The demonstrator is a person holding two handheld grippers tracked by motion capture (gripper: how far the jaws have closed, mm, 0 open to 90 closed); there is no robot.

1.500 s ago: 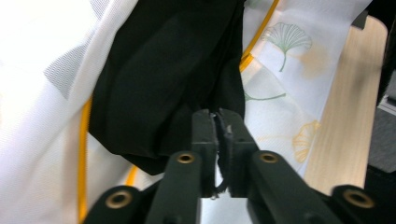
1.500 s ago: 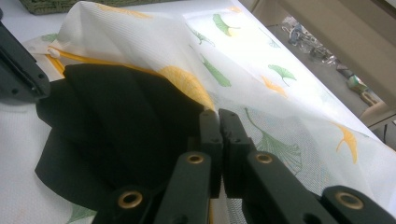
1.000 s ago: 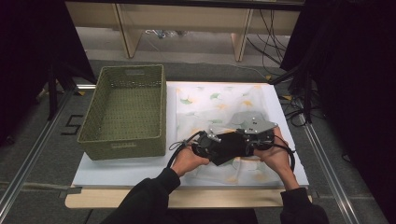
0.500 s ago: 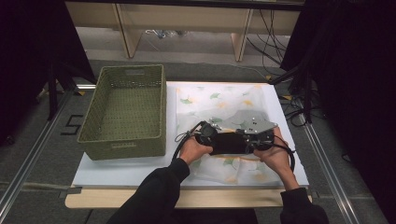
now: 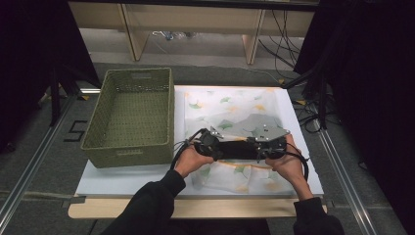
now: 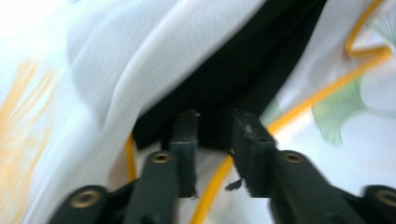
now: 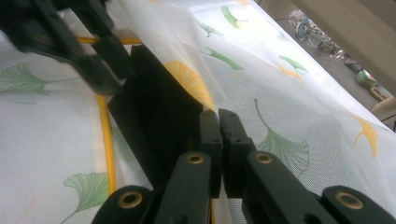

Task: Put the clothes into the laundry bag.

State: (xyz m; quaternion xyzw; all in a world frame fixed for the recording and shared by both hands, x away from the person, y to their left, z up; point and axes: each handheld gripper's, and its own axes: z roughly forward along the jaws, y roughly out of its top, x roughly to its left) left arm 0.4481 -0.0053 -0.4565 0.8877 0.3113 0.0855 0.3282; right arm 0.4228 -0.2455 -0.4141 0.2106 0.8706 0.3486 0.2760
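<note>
folding the leaf-print cloth: left side let go, right side still to release

the basket (image 5: 129, 115) serves as the landmark. just beside its right wall, on the white board (image 5: 122, 178), lies the leaf-print cloth (image 5: 230, 105), white mesh with green and yellow leaves and a yellow hem. its near part is gathered up between the two tools, and a black strip (image 5: 238, 149) lies across the fold, well to the right of the basket.

the left gripper (image 6: 215, 140) sits nearer the basket. its jaws have just been opening and now stand spread, the dark strip and cloth edge lying at their tips with no pad pressing on them. the right gripper (image 7: 218, 135), farther from the basket, has its jaws pressed together, pinching a fold of the mesh cloth right beside the dark strip.

by the look of it, the step in hand is laying the folded edge down: one side is freed, the other is not. the next move likely calls for the left tool to back off without snagging the loose mesh, and for the right one to spread its jaws and let the fold settle flat before the cloth can go toward the basket.
</note>
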